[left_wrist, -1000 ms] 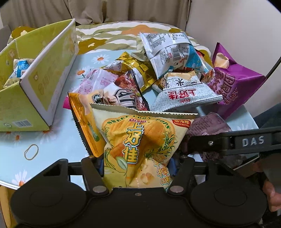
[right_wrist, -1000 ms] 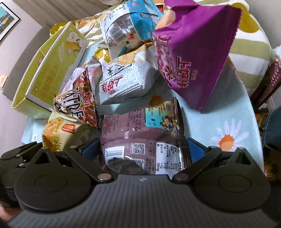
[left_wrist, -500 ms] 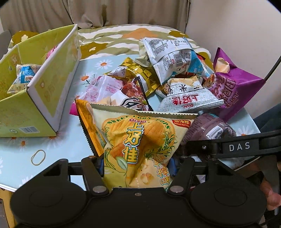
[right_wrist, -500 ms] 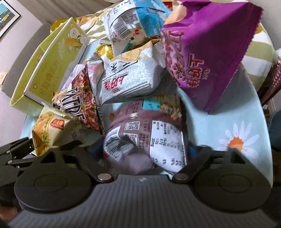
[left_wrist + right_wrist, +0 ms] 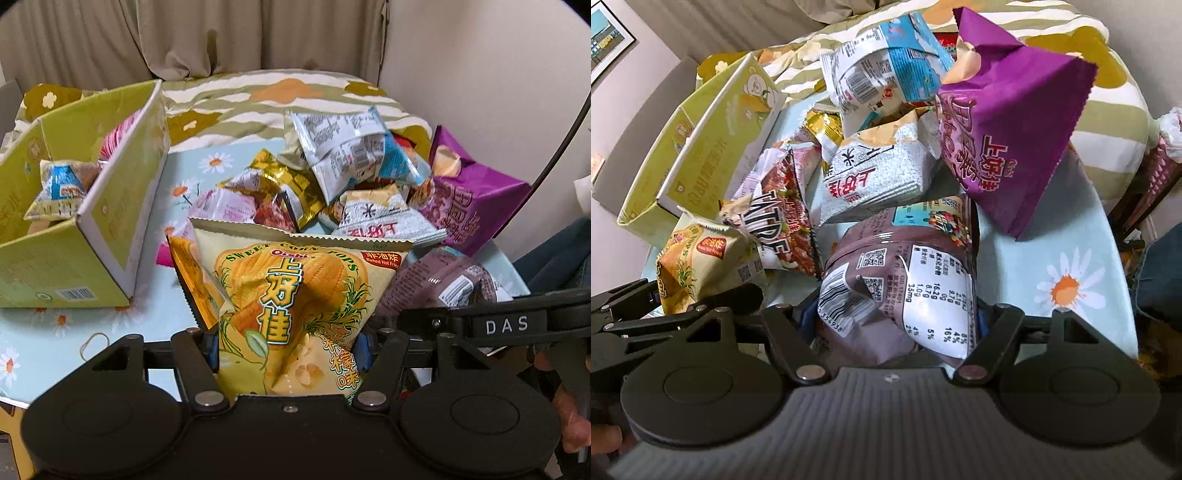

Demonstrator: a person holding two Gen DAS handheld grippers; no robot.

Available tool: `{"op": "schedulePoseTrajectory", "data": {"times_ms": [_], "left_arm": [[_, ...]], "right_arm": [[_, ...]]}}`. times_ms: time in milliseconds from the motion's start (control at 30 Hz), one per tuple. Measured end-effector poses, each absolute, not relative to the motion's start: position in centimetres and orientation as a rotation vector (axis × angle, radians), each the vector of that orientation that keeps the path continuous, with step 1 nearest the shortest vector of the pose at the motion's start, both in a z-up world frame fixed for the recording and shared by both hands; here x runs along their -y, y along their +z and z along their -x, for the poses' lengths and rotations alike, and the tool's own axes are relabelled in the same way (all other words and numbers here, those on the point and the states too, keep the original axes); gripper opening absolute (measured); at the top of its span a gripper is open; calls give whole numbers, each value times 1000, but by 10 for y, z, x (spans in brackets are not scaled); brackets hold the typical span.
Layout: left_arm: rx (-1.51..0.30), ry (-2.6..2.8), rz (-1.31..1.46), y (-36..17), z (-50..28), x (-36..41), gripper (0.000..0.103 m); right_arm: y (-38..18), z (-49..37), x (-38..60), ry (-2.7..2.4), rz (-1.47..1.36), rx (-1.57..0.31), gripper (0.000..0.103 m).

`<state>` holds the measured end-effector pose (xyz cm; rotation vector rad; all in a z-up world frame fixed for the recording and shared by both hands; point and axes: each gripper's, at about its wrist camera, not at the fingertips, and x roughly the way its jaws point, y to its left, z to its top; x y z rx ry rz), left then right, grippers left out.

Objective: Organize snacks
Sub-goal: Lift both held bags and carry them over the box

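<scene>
My left gripper (image 5: 287, 349) is shut on a yellow sweet corn pops bag (image 5: 295, 295), held upright above the table; the same bag (image 5: 698, 266) appears at the left of the right wrist view. My right gripper (image 5: 894, 317) has a mauve snack bag (image 5: 905, 266) between its jaws, which are closing; the pads press its sides and the bag is crumpled. That mauve bag (image 5: 436, 280) also shows to the right of the yellow one. An open yellow-green cardboard box (image 5: 110, 236) stands at the left with a blue-and-white bag (image 5: 61, 188) inside.
A pile of snacks lies behind: a purple bag (image 5: 1008, 122), a grey-white bag (image 5: 875, 177), a white-and-blue bag (image 5: 882, 70), a gold bag (image 5: 291, 184) and a red-black bag (image 5: 783, 221). A rubber band (image 5: 94, 341) lies on the daisy-print tablecloth (image 5: 1067, 288). A bed is beyond.
The right jaws have narrowed onto the mauve bag, which has crumpled and come up off the cloth. The left gripper has risen a little with the yellow bag.
</scene>
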<state>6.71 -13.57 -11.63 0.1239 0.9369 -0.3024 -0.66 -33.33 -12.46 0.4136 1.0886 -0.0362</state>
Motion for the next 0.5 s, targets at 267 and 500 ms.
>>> {"op": "schedulePoseTrajectory", "data": {"times_ms": [267,500], "left_arm": [[-886,-310,-106,-93,-63,127,66],[-830,-283,-92,-66,-66,105,66]], "right_arm": [[-97,22,324,-60,-407,-1045,89],[-63,22,306,-45,-383,-989,89]]}}
